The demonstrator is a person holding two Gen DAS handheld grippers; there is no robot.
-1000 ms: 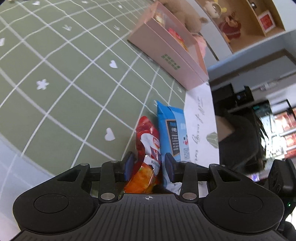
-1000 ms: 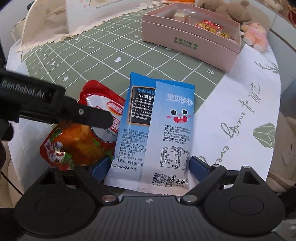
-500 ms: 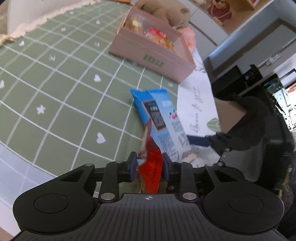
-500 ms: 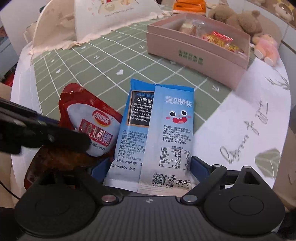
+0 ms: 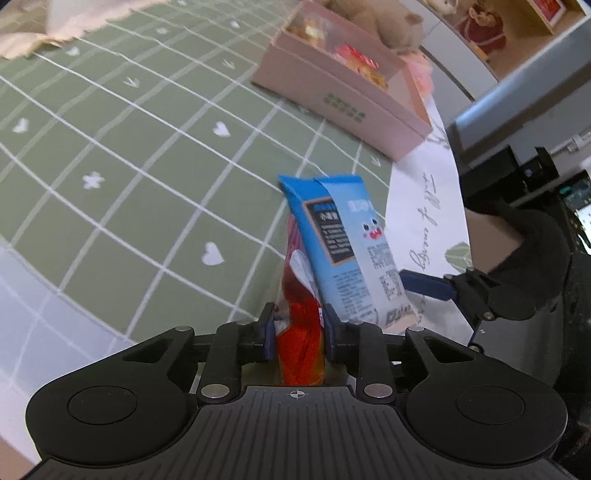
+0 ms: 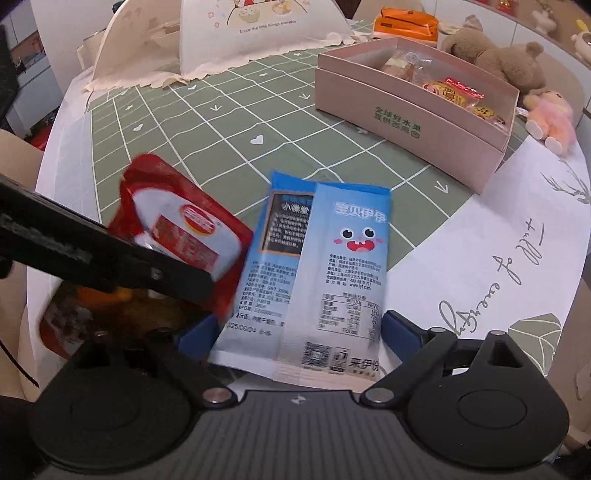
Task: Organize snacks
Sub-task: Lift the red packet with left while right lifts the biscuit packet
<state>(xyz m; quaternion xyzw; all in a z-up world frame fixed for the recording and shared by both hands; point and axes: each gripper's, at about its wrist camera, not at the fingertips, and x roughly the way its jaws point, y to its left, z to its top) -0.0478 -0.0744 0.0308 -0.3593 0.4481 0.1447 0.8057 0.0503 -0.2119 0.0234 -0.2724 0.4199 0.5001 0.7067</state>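
My left gripper [image 5: 299,328] is shut on a red snack pouch [image 5: 301,332] and holds it tilted above the table; the pouch also shows in the right wrist view [image 6: 184,236]. My right gripper [image 6: 299,332] holds a blue snack packet [image 6: 317,269] between its fingers, lifted off the table; the packet shows in the left wrist view [image 5: 347,251] too. A pink box [image 6: 410,122] with several wrapped snacks inside stands further back on the green checked cloth [image 6: 221,122].
A brown teddy bear [image 6: 498,59] and a pink plush toy [image 6: 550,118] lie behind the box. An orange packet [image 6: 406,22] and a white paper bag [image 6: 258,33] stand at the far side. The table's white edge [image 6: 517,258] curves on the right.
My left gripper has lifted the red pouch off the table and turned it upright. My right gripper has risen with the blue packet.
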